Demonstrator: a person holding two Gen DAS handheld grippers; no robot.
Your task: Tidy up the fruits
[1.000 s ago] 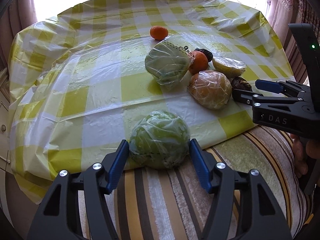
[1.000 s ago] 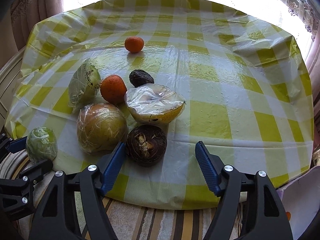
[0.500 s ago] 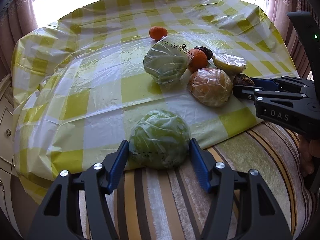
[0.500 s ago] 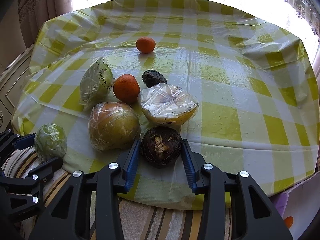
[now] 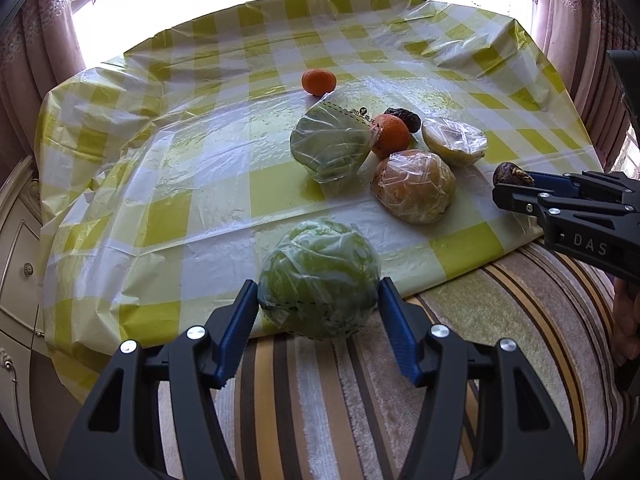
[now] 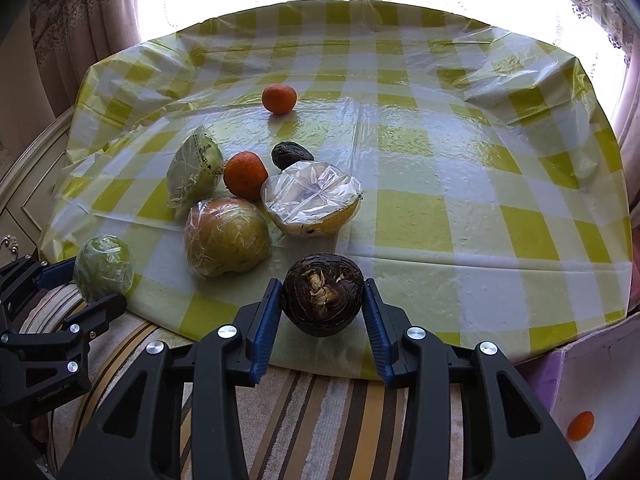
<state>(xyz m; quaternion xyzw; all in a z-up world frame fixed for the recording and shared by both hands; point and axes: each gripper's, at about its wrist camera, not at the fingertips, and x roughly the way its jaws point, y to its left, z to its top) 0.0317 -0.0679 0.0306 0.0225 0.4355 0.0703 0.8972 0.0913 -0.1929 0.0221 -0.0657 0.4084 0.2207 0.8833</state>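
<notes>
A round green fruit in cling film point(image 5: 318, 272) sits at the near edge of the yellow-check table point(image 5: 224, 184), and my left gripper point(image 5: 318, 294) is shut on it, a blue pad pressing each side. My right gripper point(image 6: 322, 292) is shut on a dark brown wrinkled fruit point(image 6: 323, 294) and holds it just above the table's near edge. From the left wrist view the right gripper point(image 5: 516, 186) comes in from the right with the dark fruit point(image 5: 510, 172) at its tip. The right wrist view shows the left gripper point(image 6: 88, 286) around the green fruit point(image 6: 104, 266).
On the table lie a wrapped brownish round fruit point(image 6: 226, 236), a wrapped cut half point(image 6: 314, 198), a wrapped green wedge point(image 6: 194, 170), a mandarin point(image 6: 245, 176), a small dark fruit point(image 6: 292, 155) and a far mandarin point(image 6: 279, 99). A striped cushion point(image 6: 320, 420) lies below. A box with an orange fruit point(image 6: 580, 426) stands at lower right.
My right gripper closed on the dark brown fruit and raised it slightly off the cloth, away from the wrapped pile. The left gripper kept its hold on the green fruit.
</notes>
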